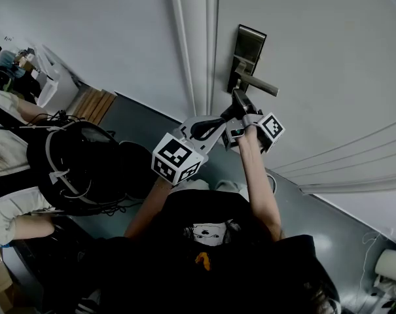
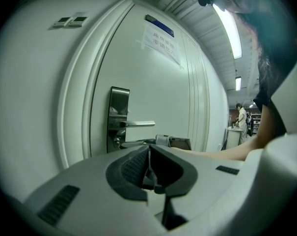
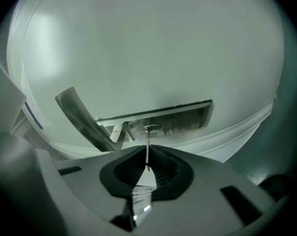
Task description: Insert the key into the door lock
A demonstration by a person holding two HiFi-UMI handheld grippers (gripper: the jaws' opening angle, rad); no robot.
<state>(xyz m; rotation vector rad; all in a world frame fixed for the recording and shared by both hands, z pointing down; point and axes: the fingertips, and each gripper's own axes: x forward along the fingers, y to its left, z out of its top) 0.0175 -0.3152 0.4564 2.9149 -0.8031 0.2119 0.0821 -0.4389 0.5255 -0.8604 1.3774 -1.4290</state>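
Observation:
The metal lock plate (image 1: 251, 50) with its lever handle (image 1: 258, 84) sits on the white door (image 1: 315, 57). My right gripper (image 1: 239, 98) points at the plate just under the handle. In the right gripper view it (image 3: 148, 157) is shut on the key (image 3: 148, 150). The thin blade runs straight up and its tip meets the round keyhole (image 3: 152, 128); how deep it sits I cannot tell. My left gripper (image 1: 222, 118) hangs just below and left of the right one. Its jaws (image 2: 149, 167) are shut with nothing clear between them. From there I see the lock plate (image 2: 119, 113) and the right gripper (image 2: 174, 142).
The door frame (image 1: 194, 44) runs down left of the lock. A dark backpack (image 1: 73, 165) and a seated person's arm (image 1: 18, 110) fill the floor at left. A paper notice (image 2: 160, 41) hangs on the door. A person (image 2: 242, 119) stands far down the corridor.

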